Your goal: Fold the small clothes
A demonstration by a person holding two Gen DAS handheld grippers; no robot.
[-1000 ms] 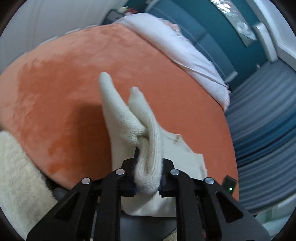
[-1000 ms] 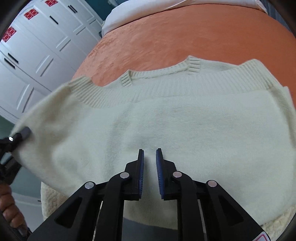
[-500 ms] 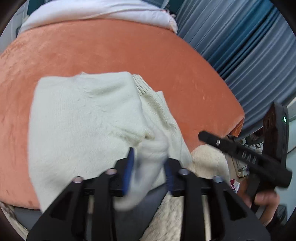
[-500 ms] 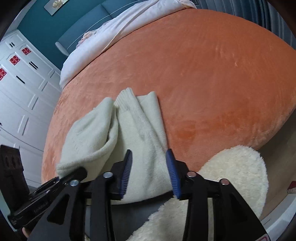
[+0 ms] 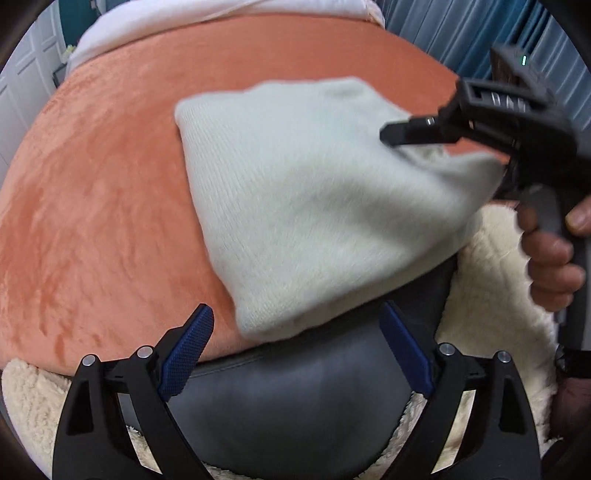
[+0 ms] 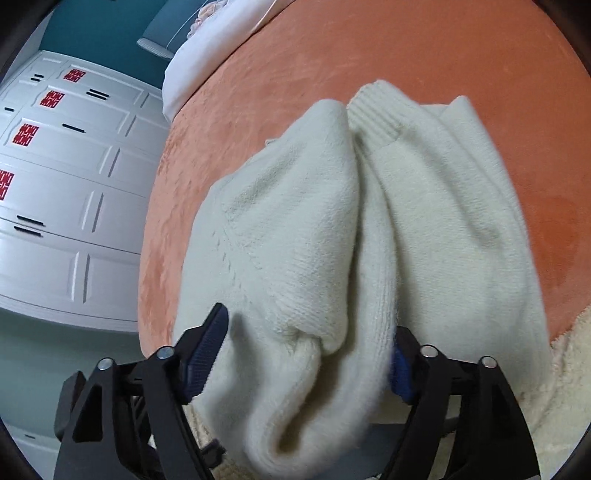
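One cream sweater (image 5: 314,206) on one orange bed (image 5: 92,206). Left tool (image 5: 295,354) wide, opening, empty. Right tool (image 6: 310,350) half-spread, closing, sweater bunched between its pads.

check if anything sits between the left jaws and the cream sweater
Nothing visible does. The left gripper has its jaws opening with nothing between them, and the near corner of the cream sweater lies just ahead on the orange bed cover. The right gripper has a bunched fold between its jaws.

Folded sweater (image 5: 314,206) on bedspread (image 5: 96,221), fleece throw (image 5: 491,321) at near edge, pillow (image 5: 207,18) behind
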